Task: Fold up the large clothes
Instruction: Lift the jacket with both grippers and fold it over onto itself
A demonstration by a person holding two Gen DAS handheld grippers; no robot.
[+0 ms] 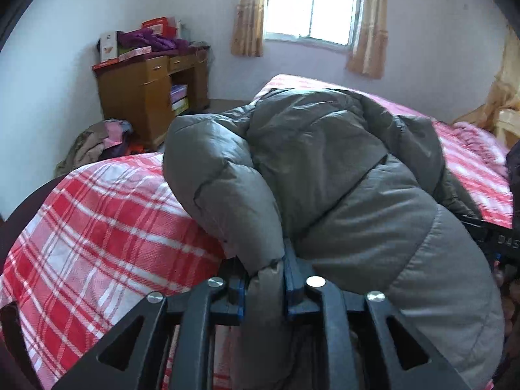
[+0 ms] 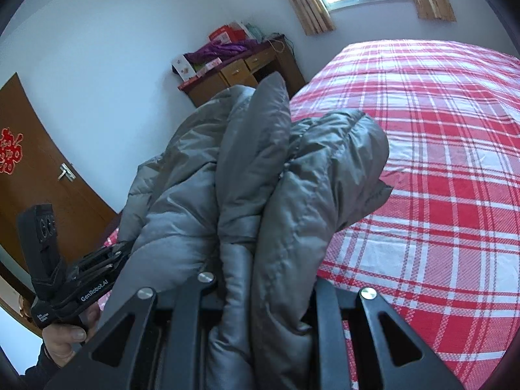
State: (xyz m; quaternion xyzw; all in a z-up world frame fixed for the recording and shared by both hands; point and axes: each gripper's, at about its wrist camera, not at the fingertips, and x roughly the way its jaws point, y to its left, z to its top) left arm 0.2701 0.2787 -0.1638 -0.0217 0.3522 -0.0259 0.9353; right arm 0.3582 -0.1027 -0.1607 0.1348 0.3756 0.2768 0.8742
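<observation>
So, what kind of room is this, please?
Most likely a home bedroom: a bed with a red plaid cover, a wooden desk with boxes on it against the wall, and a curtained window. Both grippers hold a grey jacket over the bed.

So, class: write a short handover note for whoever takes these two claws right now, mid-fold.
Left claw: shut on a puffy fold of the grey jacket.
Right claw: shut on a thick bunch of the same jacket, lifted above the bed.
Done: jacket gathered and held at two points.
Left: lay it flat on the checked blanket, fold sleeves in, fold the body over.
</observation>
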